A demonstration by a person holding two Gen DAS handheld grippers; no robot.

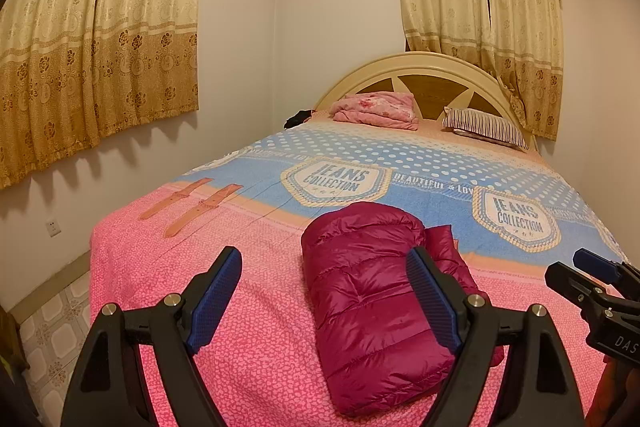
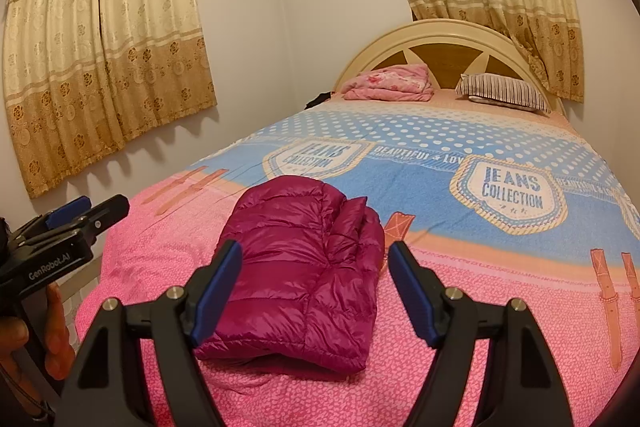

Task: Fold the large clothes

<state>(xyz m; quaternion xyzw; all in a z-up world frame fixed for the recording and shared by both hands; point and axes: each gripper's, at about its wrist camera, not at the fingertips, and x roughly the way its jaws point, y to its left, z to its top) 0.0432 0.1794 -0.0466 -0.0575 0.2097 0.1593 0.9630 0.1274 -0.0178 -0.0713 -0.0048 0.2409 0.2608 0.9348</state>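
Lying on the pink end of the bedspread [image 1: 240, 347], the magenta puffer jacket [image 1: 372, 307] is already a compact folded bundle, long axis running away from both cams toward the headboard [image 2: 440, 31]. Left gripper [image 1: 328, 291] has jaws spread wide w/ nothing between the pads; bundle sits ahead and off to its right, right finger overlapping it in view. Right gripper [image 2: 316, 287] is also wide and empty; jacket is straight ahead, slightly left of centre, so the right hand looks better lined up, imo. Neither touches the fabric as far as I can tell. Right wrist view shows the layered fold edges on the bundle's right side and the left gripper w/ a hand [image 2: 52, 323] on its grip; left view shows only smooth quilted top plus the right gripper's tip at frame edge.
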